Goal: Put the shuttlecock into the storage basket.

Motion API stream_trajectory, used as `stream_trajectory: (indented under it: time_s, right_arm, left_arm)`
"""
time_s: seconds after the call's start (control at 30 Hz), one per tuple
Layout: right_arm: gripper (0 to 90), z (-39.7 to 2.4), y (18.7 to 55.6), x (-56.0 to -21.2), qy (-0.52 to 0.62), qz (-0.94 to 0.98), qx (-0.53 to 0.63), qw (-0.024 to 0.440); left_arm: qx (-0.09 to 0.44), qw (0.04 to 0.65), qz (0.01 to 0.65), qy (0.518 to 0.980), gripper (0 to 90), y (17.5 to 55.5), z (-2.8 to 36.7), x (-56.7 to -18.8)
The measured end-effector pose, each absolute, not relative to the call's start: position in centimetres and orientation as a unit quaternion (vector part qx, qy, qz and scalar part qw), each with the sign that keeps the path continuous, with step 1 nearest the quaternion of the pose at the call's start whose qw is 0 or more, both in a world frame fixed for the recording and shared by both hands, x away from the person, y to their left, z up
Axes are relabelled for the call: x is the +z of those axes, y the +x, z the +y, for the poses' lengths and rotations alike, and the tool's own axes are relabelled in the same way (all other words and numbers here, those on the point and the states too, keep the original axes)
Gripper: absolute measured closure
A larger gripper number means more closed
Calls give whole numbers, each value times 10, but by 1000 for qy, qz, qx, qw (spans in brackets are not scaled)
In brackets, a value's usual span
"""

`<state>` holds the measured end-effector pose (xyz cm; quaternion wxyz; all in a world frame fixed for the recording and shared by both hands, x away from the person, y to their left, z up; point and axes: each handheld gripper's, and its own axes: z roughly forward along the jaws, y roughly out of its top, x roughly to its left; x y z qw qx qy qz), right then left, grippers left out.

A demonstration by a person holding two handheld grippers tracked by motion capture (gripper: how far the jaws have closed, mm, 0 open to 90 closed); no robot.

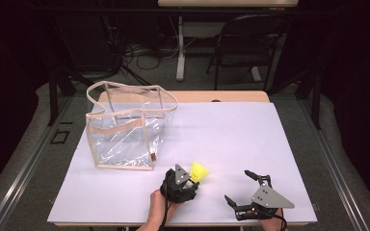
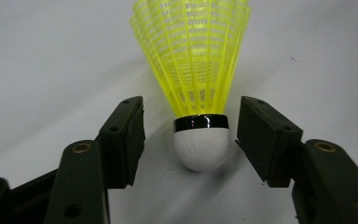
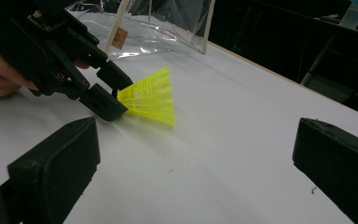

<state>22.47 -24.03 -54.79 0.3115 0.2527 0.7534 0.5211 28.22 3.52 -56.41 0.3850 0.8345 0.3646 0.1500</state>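
Left tongs (image 2: 190, 140) narrowed around shuttlecock (image 2: 196, 79) on desk (image 1: 231, 139), cork untouched; right tongs (image 1: 243, 187) wide, empty. Grasp, lift remaining.

Yellow shuttlecock (image 2: 193, 70), white cork tip (black band), lying on its side

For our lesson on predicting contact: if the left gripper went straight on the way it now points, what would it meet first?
The left gripper would meet the yellow shuttlecock first: its white cork tip lies between the open jaws, apart from both pads, with the skirt pointing away.
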Motion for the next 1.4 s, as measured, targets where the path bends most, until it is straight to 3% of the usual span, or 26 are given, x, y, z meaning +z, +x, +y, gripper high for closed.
stream_trajectory:
  time_s: [0.67,1.4]
  right_arm:
    - [2,-240,224,-548,250,754,521,311]
    - [2,-240,223,-547,250,754,521,313]
  left_arm:
    - [127,389,375,832,640,285,39,-565]
    - [125,410,360,828,648,285,47,-560]
